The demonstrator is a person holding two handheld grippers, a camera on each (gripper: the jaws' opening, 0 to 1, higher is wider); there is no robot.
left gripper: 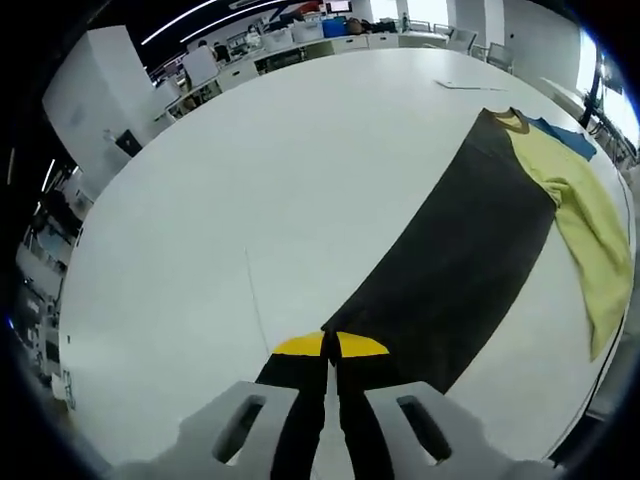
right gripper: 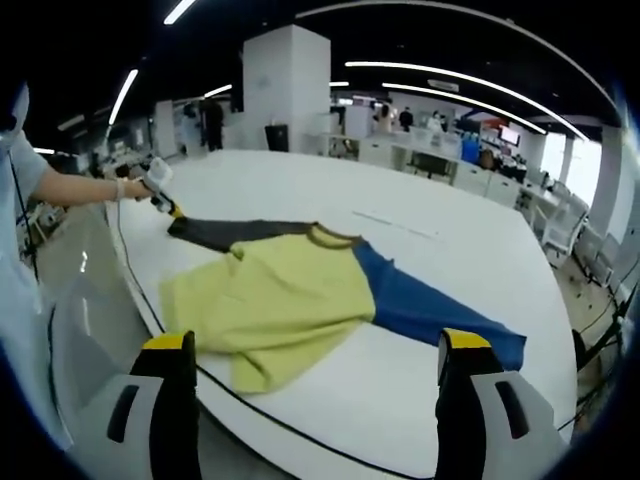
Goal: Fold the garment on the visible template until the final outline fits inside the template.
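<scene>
A garment lies flat on the white table [left gripper: 300,170], with a yellow body [right gripper: 275,300], a long black sleeve [left gripper: 450,250] and a blue sleeve [right gripper: 430,315]. In the left gripper view my left gripper [left gripper: 330,345] has its yellow-tipped jaws pressed together at the black sleeve's end, and the sleeve stretches away to the yellow body [left gripper: 580,210]. The right gripper view shows that left gripper [right gripper: 160,195], held by a hand, at the black sleeve's [right gripper: 240,232] far tip. My right gripper [right gripper: 318,342] hangs open over the table's near edge, its jaws wide apart and holding nothing.
A thin dark line [right gripper: 170,335] follows the table's near edge in the right gripper view. A faint line [left gripper: 256,300] crosses the tabletop. A flat sheet [left gripper: 470,85] lies at the far side. Desks, chairs and a white pillar [right gripper: 285,85] stand beyond.
</scene>
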